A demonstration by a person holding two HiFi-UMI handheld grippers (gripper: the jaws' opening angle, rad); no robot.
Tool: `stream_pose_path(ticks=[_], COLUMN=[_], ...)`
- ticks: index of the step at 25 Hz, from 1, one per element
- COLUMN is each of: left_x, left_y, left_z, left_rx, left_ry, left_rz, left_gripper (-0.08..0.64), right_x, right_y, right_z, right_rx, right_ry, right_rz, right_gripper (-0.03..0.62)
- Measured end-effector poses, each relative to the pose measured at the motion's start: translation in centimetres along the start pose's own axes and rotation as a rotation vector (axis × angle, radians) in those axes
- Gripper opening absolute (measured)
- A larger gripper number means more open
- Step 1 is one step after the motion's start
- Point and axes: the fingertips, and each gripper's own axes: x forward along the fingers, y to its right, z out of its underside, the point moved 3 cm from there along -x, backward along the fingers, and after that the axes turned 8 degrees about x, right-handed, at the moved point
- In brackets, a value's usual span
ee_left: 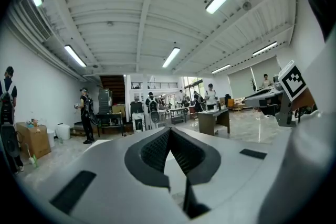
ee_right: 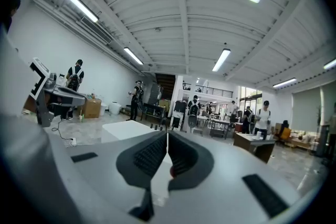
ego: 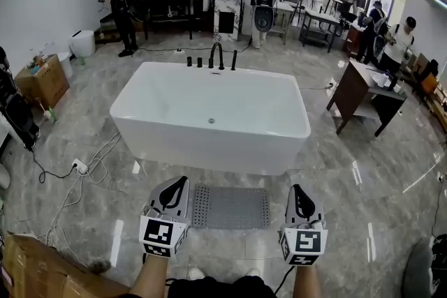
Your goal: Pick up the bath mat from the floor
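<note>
A grey perforated bath mat lies flat on the marble floor in front of the white bathtub. My left gripper hovers at the mat's left edge, shut and empty. At the mat's right side my right gripper is likewise shut with nothing in it. Both point forward and level. In the left gripper view the jaws of the left gripper meet at their tips, and in the right gripper view the right gripper also has its jaws together. Neither gripper view shows the mat.
A power strip with white cables lies on the floor at the left. A brown desk stands at the right, cardboard boxes at the left. Several people work at the far end of the hall.
</note>
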Motion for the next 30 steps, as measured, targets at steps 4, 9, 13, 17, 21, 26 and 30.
stream_pose_path(ticks=[4, 9, 13, 17, 21, 26, 30], left_x=[0.4, 2.8, 6.4, 11.5, 16.9, 21.7, 23.5], left_y=[-1.0, -1.0, -0.5, 0.7, 2.4, 4.0, 4.3], left_z=[1.2, 1.9, 1.9, 1.7, 1.2, 0.8, 1.2], left_rx=[-0.005, 0.007, 0.016, 0.033, 0.036, 0.044, 0.046], left_ry=[-0.012, -0.025, -0.033, -0.052, -0.074, -0.115, -0.148], left_rz=[0.020, 0.045, 0.039, 0.024, -0.018, -0.063, -0.088], left_gripper=[0.008, 0.009, 0.008, 0.009, 0.009, 0.009, 0.009], right_x=[0.2, 2.0, 4.9, 9.5, 13.8, 18.0, 20.4], right_y=[-0.9, 0.2, 2.8, 6.6, 11.3, 16.3, 18.0], right_z=[0.7, 2.0, 2.3, 3.0, 4.0, 4.8, 5.7], right_rx=[0.006, 0.022, 0.034, 0.042, 0.028, 0.046, 0.059], right_ry=[-0.015, -0.033, -0.032, -0.035, -0.047, -0.067, -0.089], right_rz=[0.023, 0.051, 0.055, 0.031, -0.005, -0.044, -0.067], right_gripper=[0.021, 0.021, 0.023, 0.023, 0.023, 0.023, 0.023])
